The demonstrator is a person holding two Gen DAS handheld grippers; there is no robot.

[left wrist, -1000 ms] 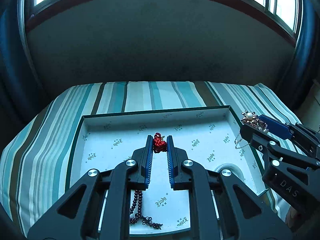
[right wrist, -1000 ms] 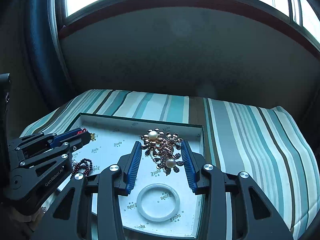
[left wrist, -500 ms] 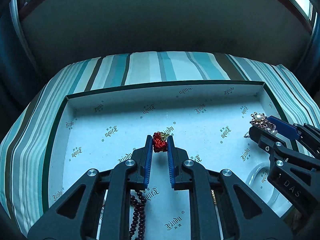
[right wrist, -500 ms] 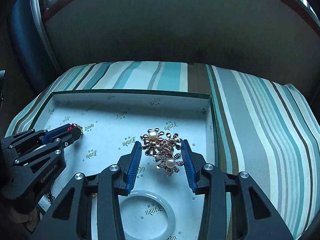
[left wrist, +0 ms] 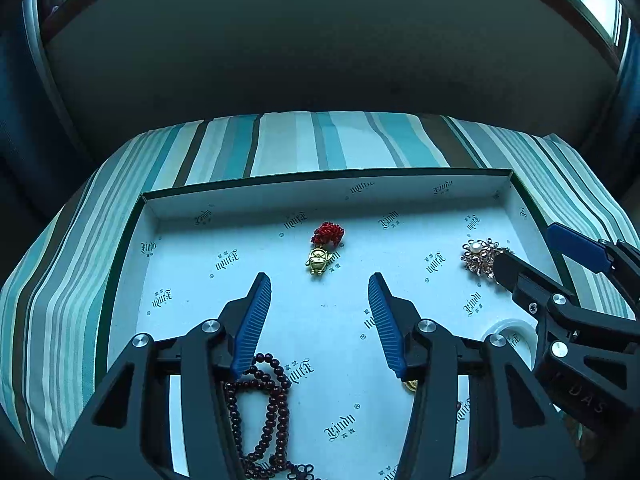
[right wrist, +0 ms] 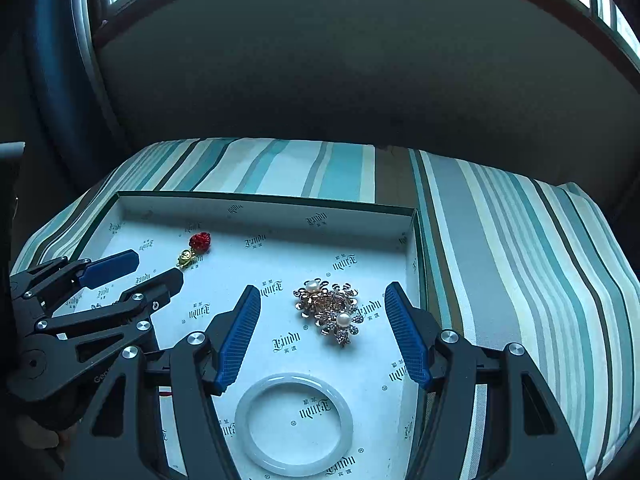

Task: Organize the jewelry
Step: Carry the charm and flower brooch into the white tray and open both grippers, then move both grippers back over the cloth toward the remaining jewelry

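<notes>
Red-knot gold charm (left wrist: 323,250) lies free on the printed tray (left wrist: 420,190) floor at far centre, where a second ago the left gripper (left wrist: 320,286) pinched it; its jaws have just been opening and now stand spread, empty. Pearl flower brooches (right wrist: 330,310) dropped too, lying between the spread fingers of the right gripper (right wrist: 322,294), untouched. White bangle (right wrist: 294,424) near right, dark bead strand (left wrist: 264,408) near left.

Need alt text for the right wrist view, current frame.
Right gripper open above a flower-and-pearl brooch lying free in a white printed tray on a striped cushion. A white bangle lies nearer; left gripper open by a red-knot gold charm.
</notes>
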